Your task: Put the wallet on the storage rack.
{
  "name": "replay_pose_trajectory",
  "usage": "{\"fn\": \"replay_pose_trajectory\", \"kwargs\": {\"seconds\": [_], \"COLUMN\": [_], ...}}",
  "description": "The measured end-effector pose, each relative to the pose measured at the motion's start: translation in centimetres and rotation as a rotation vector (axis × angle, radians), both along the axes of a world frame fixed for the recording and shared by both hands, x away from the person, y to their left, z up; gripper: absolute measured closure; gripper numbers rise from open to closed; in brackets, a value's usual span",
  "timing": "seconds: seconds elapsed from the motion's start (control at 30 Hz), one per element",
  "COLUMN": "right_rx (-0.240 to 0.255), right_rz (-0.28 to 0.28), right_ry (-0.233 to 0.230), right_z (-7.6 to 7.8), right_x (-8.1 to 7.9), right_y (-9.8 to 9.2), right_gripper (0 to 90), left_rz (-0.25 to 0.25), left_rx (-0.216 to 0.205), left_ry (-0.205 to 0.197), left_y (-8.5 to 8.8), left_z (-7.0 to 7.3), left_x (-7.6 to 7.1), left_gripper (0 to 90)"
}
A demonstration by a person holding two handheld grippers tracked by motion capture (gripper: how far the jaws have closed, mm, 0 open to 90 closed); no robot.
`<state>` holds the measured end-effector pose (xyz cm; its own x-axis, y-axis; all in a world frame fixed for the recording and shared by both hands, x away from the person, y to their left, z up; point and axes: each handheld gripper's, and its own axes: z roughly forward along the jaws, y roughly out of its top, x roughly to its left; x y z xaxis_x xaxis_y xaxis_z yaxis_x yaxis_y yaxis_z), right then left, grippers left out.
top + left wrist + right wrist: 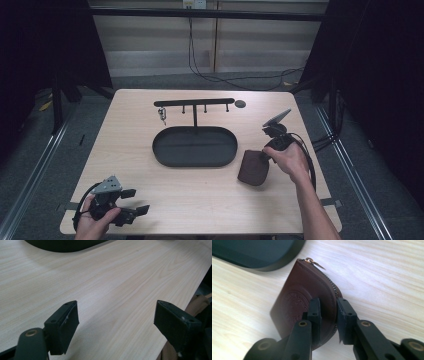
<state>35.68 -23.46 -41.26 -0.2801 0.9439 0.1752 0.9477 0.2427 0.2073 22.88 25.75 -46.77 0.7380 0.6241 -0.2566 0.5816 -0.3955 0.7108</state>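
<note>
Two grippers are mine, and the job in hand is lifting the brown leather pouch off the table (150, 200). Going from biggest down: the black oval tray (194, 159) sits at centre, with the hook rack (194, 103) rising at its twelve o'clock, a key hanging from the leftmost hook. The pouch (253, 169) lies at the tray's three to four o'clock, close beside its rim but not touching it. My right gripper (329, 315) has both jaws clamped across the pouch's zipped edge (310, 290), pinching it near the rounded corner; one side looks tipped up off the wood. Its long axis runs from my jaws toward the tray, zip pull (313, 261) at the far end, about eleven o'clock in the right gripper view. My left gripper (116, 322) rests at seven o'clock on the table, jaws spread wide with nothing between them. Next, I judge, a steady rise, keeping the pinch firm so the soft leather does not slip.
</note>
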Motion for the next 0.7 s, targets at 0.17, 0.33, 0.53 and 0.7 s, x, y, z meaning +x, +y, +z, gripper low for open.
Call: {"fn": "replay_pose_trajectory", "kwargs": {"seconds": [0.17, 0.33, 0.53, 0.7], "right_rx": [0.010, 0.014, -0.008, -0.021], "right_rz": [0.010, 0.019, 0.034, 0.029], "right_ry": [-0.007, -0.016, -0.010, -0.015], "right_z": [0.9, 2.0, 2.5, 3.1], "right_x": [-0.1, 0.1, 0.2, 0.2], "right_y": [0.4, 1.1, 1.8, 1.7], "right_gripper": [78.2, 81.3, 82.0, 83.8], "left_rz": [0.004, -0.005, 0.005, 0.013], "left_rx": [0.001, 0.002, 0.000, -0.002], "left_ry": [-0.002, -0.001, -0.001, -0.001], "left_y": [0.0, -0.1, 0.1, 0.1], "left_z": [0.0, 0.0, 0.0, 0.0], "left_x": [0.0, 0.1, 0.0, 0.1], "left_gripper": [19.8, 19.7, 19.7, 18.8]}}
